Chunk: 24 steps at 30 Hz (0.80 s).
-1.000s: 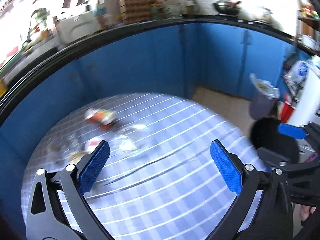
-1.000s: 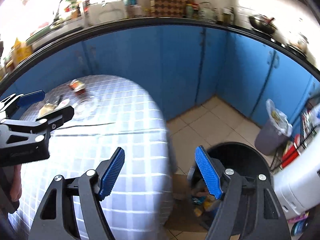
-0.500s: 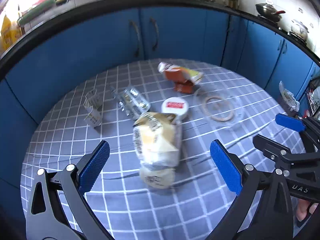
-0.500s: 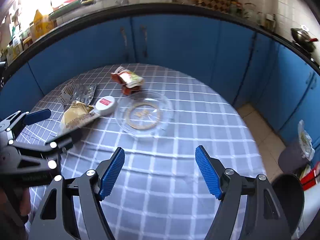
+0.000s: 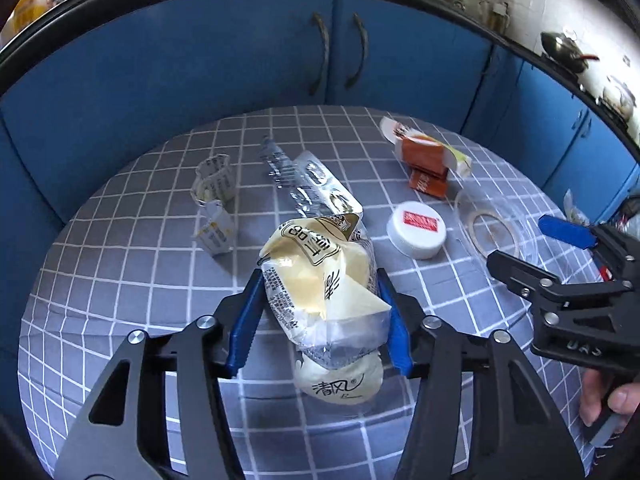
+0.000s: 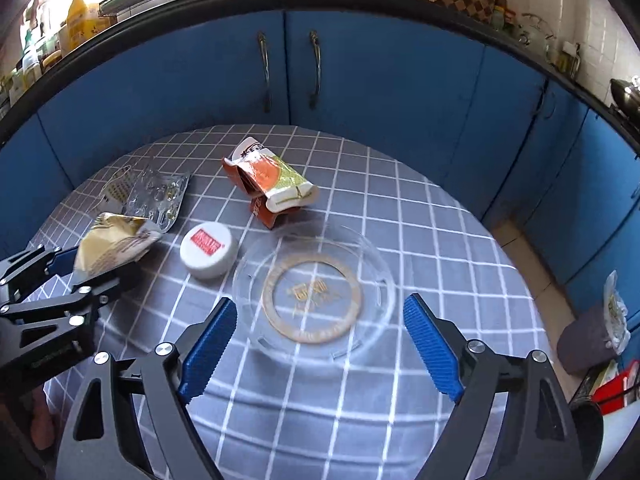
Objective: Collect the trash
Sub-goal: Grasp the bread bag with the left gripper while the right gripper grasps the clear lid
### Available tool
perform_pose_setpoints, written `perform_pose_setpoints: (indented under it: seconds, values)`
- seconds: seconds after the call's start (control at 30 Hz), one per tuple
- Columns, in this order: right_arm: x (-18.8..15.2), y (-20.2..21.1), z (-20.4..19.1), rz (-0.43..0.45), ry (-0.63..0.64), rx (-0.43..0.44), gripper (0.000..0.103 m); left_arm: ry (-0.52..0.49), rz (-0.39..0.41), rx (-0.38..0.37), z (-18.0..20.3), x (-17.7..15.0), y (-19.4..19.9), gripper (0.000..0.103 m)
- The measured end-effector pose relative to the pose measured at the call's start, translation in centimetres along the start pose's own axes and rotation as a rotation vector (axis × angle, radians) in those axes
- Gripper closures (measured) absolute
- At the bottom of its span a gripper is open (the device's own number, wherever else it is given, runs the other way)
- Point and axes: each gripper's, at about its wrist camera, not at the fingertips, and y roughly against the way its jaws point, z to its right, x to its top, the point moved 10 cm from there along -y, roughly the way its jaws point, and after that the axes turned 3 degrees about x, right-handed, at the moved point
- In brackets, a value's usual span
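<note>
Jaws of left gripper [image 5: 320,316] clamp the yellow wrapper [image 5: 320,280]; right gripper [image 6: 316,348], jaws apart, straddles clear lid [image 6: 314,288].

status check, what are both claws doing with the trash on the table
Left claw shut on yellow wrapper. Right claw open over clear plastic lid, not gripping. White cap, orange packet, foil pack lie on table.

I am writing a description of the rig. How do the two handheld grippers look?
Both the left gripper and the right gripper have black angular frames with triangular cut-outs and silver round bolts. Their fingers carry ribbed blue pads. No cables are visible.
</note>
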Motion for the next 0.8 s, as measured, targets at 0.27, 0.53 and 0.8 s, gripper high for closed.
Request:
perform_pose_setpoints:
  seconds: [0.27,0.53,0.8]
  values:
    - [0.5,-2.1,-0.8,-0.03,0.013,0.018,0.015,0.072,0.015,-0.002,-1.5,0.3,0.3,0.051]
    - [-0.5,-0.3,-1.6,-0.006,0.064,-0.019,0.017,0.079,0.01,-0.008,-1.5,-0.1,0.6,0.051]
    - [-2.6,4.5,-2.1,0.019,0.078,-0.015,0.017,0.069,0.027,-0.016,-1.2,-1.5,3.7,0.051]
